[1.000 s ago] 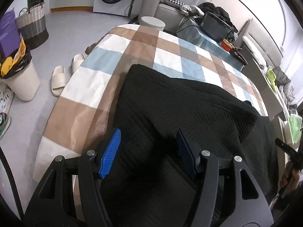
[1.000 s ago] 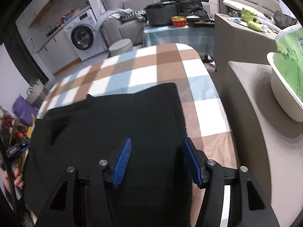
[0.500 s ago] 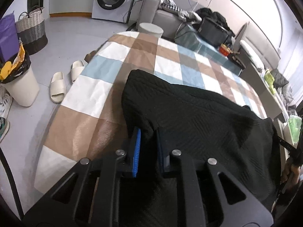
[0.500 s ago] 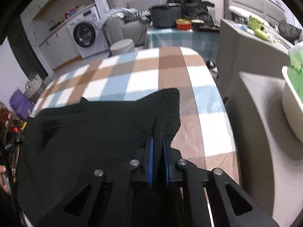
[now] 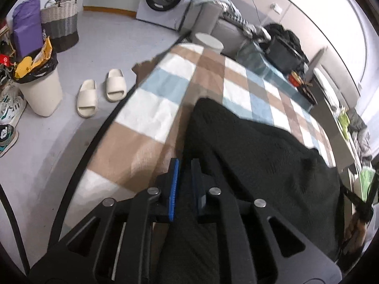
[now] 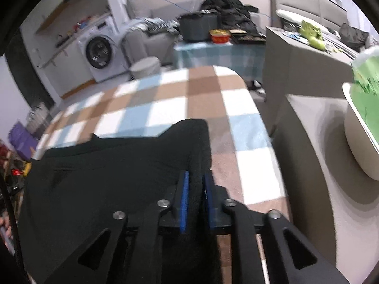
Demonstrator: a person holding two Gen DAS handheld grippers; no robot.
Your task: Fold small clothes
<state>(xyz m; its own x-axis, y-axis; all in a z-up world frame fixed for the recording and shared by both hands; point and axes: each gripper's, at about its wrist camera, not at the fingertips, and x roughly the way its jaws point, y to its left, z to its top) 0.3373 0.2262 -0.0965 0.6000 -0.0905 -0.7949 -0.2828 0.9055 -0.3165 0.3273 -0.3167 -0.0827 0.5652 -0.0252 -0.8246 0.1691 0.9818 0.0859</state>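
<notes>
Bench point(image 5: 151, 118) under a checked cloth of brown, blue and white squares, stretching away ahead of both tongs. Black knit garment point(image 5: 260, 156) spread over its near part, running from one pair of tongs across to the other, far edge lifted in a soft ridge.

Left tongs point(image 5: 183, 184): blue pads drawn in on the garment's left edge, a fold of fabric pinched between them.

Right tongs point(image 6: 195, 196): having closed, jaws have just eased apart a little, blue pads still pressing a bunched fold at the garment's right edge.

Left of left tongs, on the floor: white bin point(image 5: 40, 92), pale slippers point(image 5: 99, 92).
</notes>
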